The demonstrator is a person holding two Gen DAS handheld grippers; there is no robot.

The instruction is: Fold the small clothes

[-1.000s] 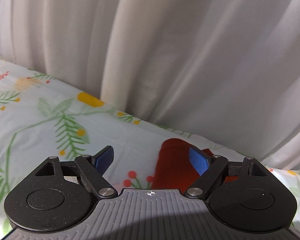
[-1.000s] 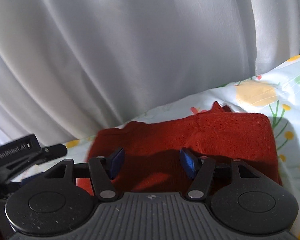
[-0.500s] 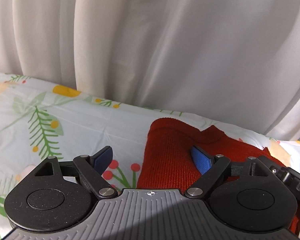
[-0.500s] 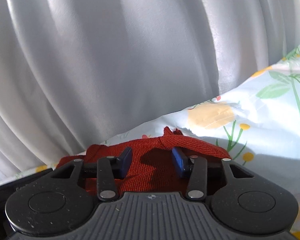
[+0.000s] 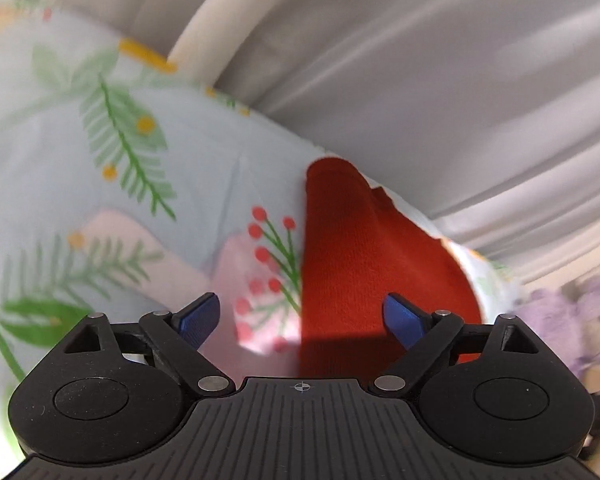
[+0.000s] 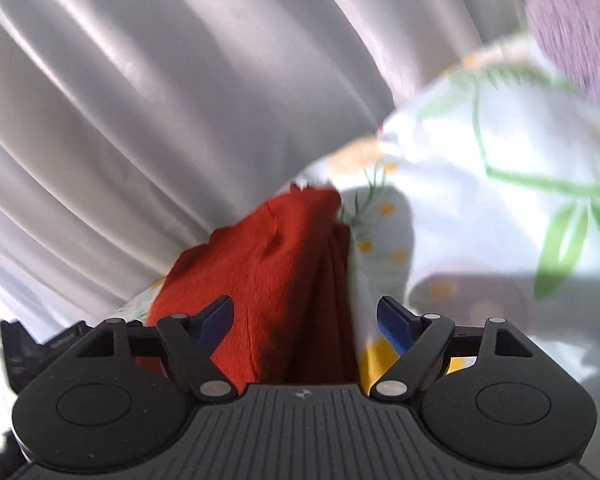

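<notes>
1. Lying folded on a bed sheet (image 5: 112,216) printed with green fronds and red berries: a small red knitted garment (image 5: 352,256), pushed up close to a white pleated curtain (image 5: 440,80).
2. Hovering over the garment's left edge: left tongs (image 5: 302,316), blue pads spread wide apart, gripping nothing, one pad over the sheet and the other over the red knit.
3. Hovering over the garment's right edge: right tongs (image 6: 306,318), likewise spread wide and empty, with the garment (image 6: 268,280) showing stacked layers along the side facing the sheet (image 6: 480,208).
4. Blurring in both views, so fine detail of the knit's seams and corners staying hard to tell.
5. Sitting at the far right edge of the bed: a fuzzy purple fabric (image 6: 576,32), well apart from the red piece, too blurred to identify.
6. Judging the step in hand: looking like a release after a fold, with the red piece appearing compact and layered, probably close to finished.
7. Judging the next move: either pressing the stack flat and squaring its edges, or turning toward the purple fabric as the next item, with tongs kept wide until over an edge worth pinching.
</notes>
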